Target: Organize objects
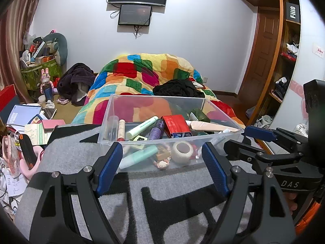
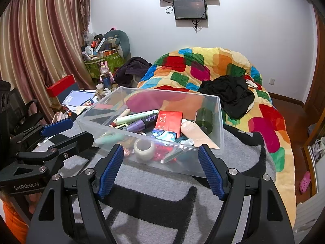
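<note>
Nearest my lens, my left gripper (image 1: 162, 162) stands wide with nothing between its blue pads, its tips just short of the near wall of the clear bin (image 1: 113, 109); my right gripper (image 2: 161, 163) stands wide and empty too, also just before the bin. Inside, straight ahead of both tools, I count one red box (image 1: 175, 125), one purple tube (image 1: 155, 131), one roll of tape (image 1: 181, 150), and two pale green tubes, one long (image 1: 142, 127) and one lying low by the near wall (image 1: 140, 155). Only my right view shows the pink shoe (image 2: 305, 181) on the floor far to its right; only my left view shows the wardrobe shelves (image 1: 288, 46). Under the bin lies a grey and black rug (image 1: 126, 203); beyond it, the patchwork quilt (image 1: 142, 71) with one black garment (image 1: 178, 88).
</note>
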The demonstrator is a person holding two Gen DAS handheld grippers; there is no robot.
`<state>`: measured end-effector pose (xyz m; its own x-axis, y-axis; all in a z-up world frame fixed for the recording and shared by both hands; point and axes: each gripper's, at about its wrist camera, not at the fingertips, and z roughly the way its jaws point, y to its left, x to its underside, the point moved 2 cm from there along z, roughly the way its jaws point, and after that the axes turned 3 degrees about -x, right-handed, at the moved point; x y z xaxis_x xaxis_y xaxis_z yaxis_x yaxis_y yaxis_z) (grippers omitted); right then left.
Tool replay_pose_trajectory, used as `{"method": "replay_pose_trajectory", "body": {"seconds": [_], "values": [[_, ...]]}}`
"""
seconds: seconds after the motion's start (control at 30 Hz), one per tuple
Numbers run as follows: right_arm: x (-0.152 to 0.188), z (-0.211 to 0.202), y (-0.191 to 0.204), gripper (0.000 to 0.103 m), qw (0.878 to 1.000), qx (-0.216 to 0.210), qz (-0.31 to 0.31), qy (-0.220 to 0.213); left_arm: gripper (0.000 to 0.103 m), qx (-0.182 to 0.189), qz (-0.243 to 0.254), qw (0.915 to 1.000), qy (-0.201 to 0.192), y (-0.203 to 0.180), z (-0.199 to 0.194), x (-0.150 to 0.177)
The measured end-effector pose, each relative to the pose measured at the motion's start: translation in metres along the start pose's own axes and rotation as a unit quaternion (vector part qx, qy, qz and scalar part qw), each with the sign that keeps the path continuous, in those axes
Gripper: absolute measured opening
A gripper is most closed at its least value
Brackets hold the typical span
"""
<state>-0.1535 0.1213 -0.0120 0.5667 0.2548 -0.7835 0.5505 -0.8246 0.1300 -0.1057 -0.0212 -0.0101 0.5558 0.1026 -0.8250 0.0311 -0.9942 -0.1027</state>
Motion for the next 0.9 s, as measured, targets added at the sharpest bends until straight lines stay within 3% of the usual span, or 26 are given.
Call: {"method": "replay_pose_trajectory", "body": {"seconds": [0.73,0.9], "values": [[0.0013,-0.0003,0.0021,0.078,1.000,-0.001,0.001,-0.001,0.083,0.002,-0.002,1.0000,0.003,-0.0035,-0.0005,0.0024],[0.0012,-0.0019,0.0030,0.078,1.000,0.000,0.004,0.000,0.089,0.005,-0.004,1.0000,0.003,-0.0035,-0.0010,0.0032]]}}
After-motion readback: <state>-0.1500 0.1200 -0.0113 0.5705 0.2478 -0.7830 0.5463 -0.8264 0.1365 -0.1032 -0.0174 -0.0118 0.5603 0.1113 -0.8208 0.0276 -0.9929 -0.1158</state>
